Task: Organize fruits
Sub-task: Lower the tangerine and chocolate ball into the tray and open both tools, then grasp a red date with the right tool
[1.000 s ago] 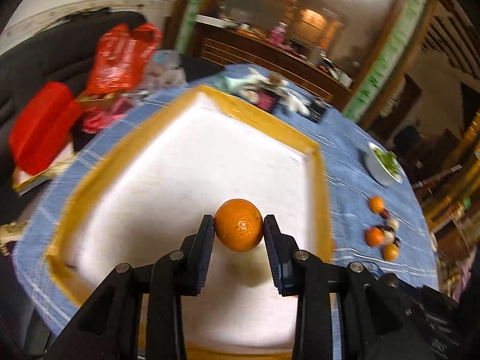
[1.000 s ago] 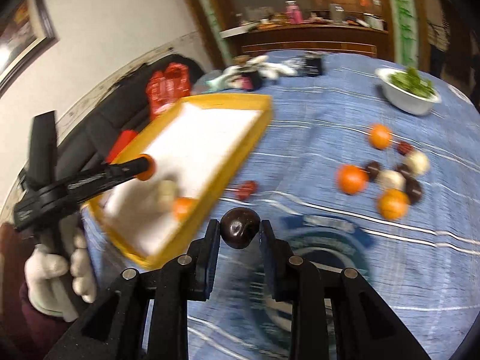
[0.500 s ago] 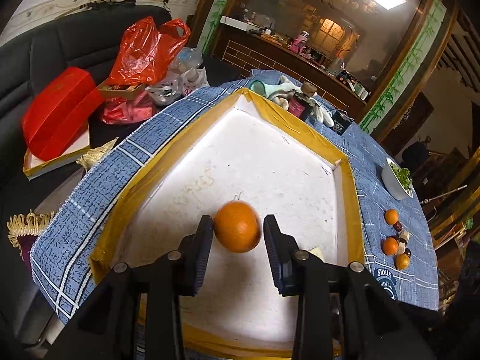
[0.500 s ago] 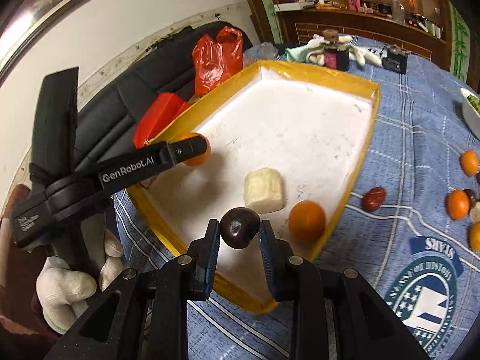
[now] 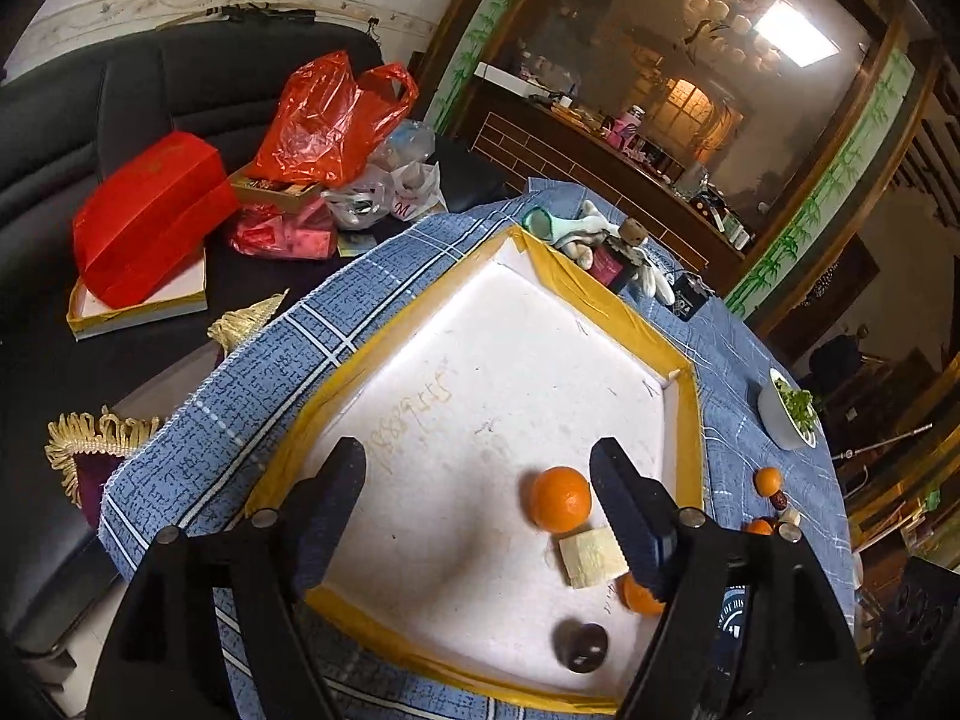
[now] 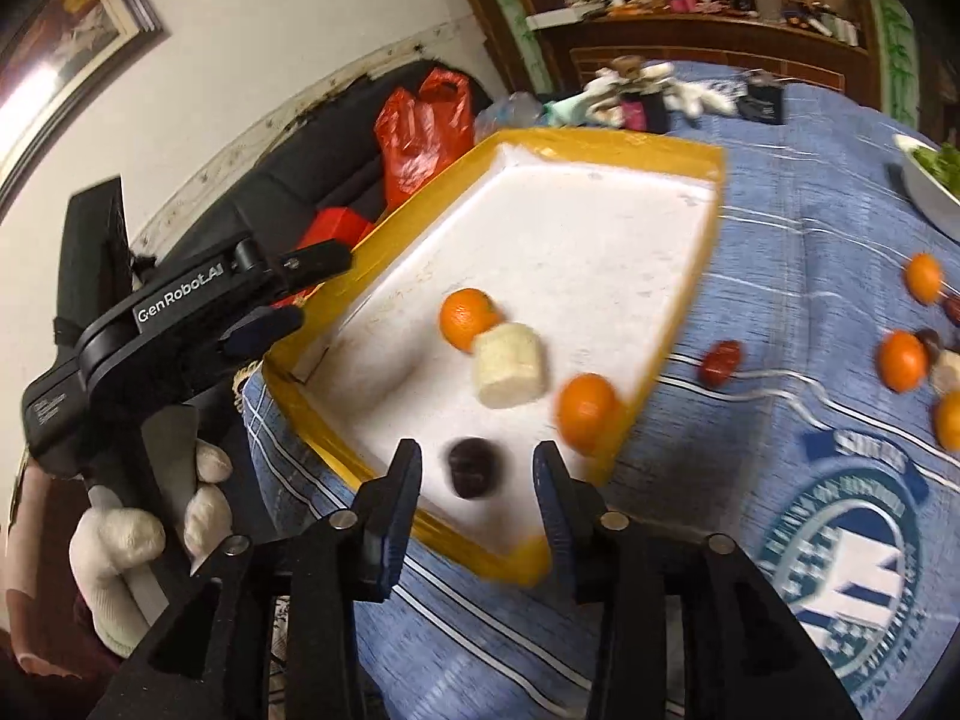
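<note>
Left wrist view shows your left gripper [image 5: 474, 489] over the yellow tray [image 5: 624, 306], its jaws opening wide with nothing pressed between them. An orange [image 5: 560, 498] sits on the white tray floor just beside the right finger, next to a pale block [image 5: 593, 558], a second orange [image 5: 639, 595] and a dark round fruit [image 5: 580, 647]. Your right gripper [image 6: 475, 480] is opening too, and that dark fruit [image 6: 473, 469] lies between its fingers without the pads touching it; it looks blurred, so I think it is dropping or rolling. More oranges [image 6: 902, 360] and a small red fruit [image 6: 722, 362] wait on the blue cloth of the surface [image 6: 780, 210]. These fruits are likely light, round and smooth, so they will probably roll and slip. Hold each one across its fattest middle and squeeze gently, because the small dark ones may bruise. The pale block looks soft, so pinch its flat sides lightly.
</note>
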Tool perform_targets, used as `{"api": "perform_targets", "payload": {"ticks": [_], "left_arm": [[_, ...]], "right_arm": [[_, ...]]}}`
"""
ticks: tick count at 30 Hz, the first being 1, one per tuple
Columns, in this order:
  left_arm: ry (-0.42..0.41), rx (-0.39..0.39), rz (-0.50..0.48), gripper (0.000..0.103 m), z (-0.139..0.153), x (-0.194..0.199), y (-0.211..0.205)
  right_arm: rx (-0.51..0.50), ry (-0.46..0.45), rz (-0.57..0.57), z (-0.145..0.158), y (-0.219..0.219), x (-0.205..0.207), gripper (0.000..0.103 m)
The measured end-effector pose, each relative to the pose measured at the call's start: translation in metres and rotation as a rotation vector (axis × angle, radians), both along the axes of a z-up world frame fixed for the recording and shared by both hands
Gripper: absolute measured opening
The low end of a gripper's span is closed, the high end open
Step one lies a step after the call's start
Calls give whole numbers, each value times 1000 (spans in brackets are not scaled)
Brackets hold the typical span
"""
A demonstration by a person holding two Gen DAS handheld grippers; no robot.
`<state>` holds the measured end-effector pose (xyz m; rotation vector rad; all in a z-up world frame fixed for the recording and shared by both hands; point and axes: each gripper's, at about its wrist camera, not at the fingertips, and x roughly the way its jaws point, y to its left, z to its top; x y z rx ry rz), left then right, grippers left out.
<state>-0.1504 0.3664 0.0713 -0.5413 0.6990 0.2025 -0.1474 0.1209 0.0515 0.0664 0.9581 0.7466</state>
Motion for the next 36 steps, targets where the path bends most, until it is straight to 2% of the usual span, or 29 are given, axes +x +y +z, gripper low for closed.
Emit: {"api": "perform_targets", "payload": {"ticks": [5, 10, 14, 16, 23, 24, 25, 26, 31, 34, 36], "left_arm": [[11, 21, -45, 78, 1, 5, -21], [11, 37, -105, 78, 2, 11, -46], [14, 47, -141, 78, 2, 15, -58], [19, 49, -147, 78, 0, 17, -60], [33, 44, -163, 78, -6, 24, -60], [34, 43, -168, 78, -6, 26, -62], [36, 42, -172, 78, -7, 27, -63], [39, 43, -177, 78, -8, 29, -65], [49, 56, -212, 78, -7, 32, -79], [40, 77, -260, 78, -2, 32, -96], [41, 92, -308, 78, -2, 35, -112]], "right_arm": [[28, 2, -112, -1, -55, 3, 50], [54, 20, -185, -2, -80, 23, 50], [23, -21, -175, -2, -69, 44, 50], [-7, -32, -170, -6, -59, 56, 47], [-117, 14, -199, -36, -37, 87, 44], [-120, 20, -199, -39, -35, 89, 42], [-124, 13, -202, -40, -34, 89, 32], [-136, -2, -203, -40, -32, 88, 29], [-78, -6, -216, -34, -46, 84, 28], [-9, -28, -229, -17, -75, 67, 28], [4, -53, -256, -8, -100, 55, 28]]}}
